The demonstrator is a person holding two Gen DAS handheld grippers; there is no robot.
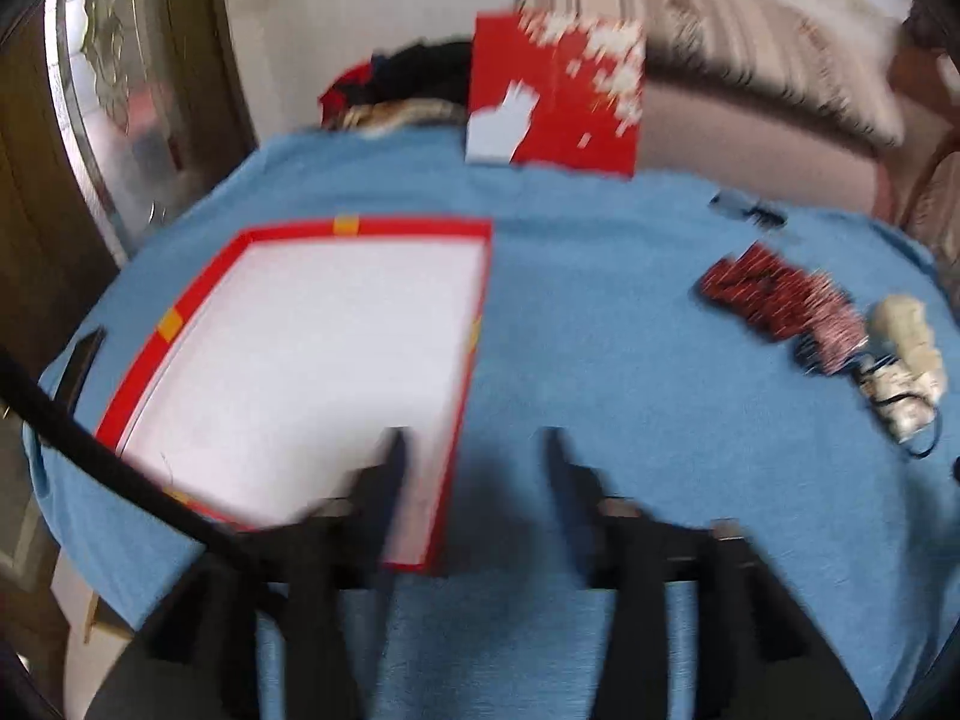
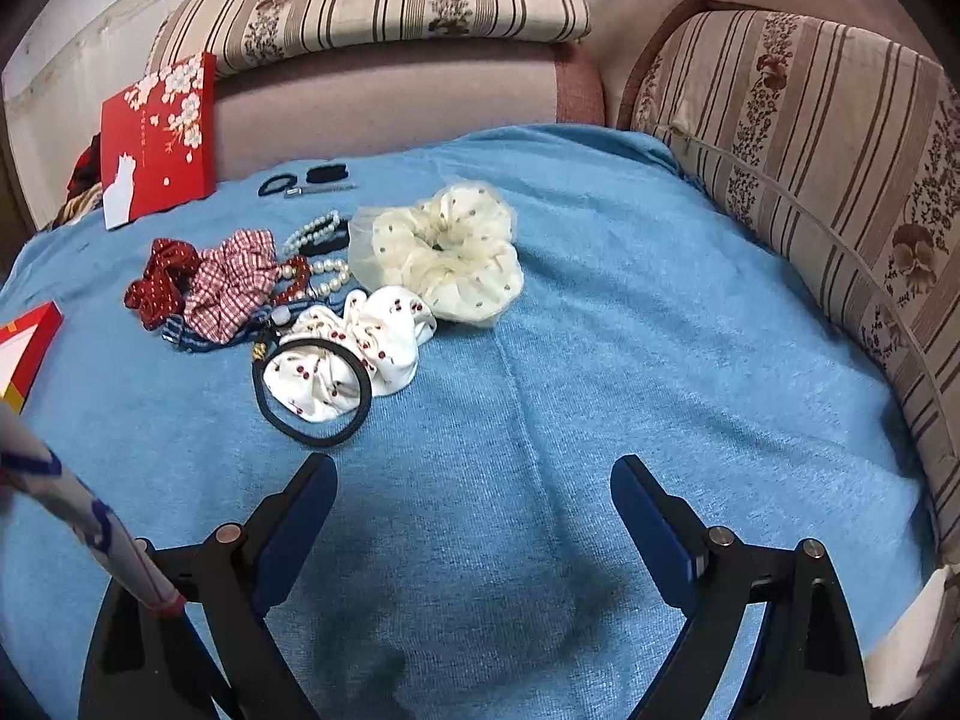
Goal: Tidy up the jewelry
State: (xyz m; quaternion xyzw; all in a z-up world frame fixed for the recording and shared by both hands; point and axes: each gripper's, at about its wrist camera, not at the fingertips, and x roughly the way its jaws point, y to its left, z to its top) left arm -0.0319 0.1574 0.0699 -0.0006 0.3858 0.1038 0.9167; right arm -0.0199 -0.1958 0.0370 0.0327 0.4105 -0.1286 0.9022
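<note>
Sorting barely begun: tray empty, accessories unsorted.

Left wrist view: left gripper partly open, holding nothing, over the empty red tray's near right corner. Right wrist view: right gripper wide open, empty; scrunchies and bracelets piled far-left on the blue cloth.

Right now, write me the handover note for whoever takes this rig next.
Left gripper: open, nothing between its fingers, over the near right edge of the open red box. Its view is blurred.
Right gripper: open, empty, above bare blue cloth.
Things: the box looks empty as far as the blur shows. Its lid stands at the back against the sofa. The pile is to the right of the box: the cream dotted scrunchie, cherry-print scrunchie, black hair tie, red checked scrunchie, dark red scrunchie and pearl strands.
Done: nothing visibly boxed.
Left: move the whole pile into the box.
</note>
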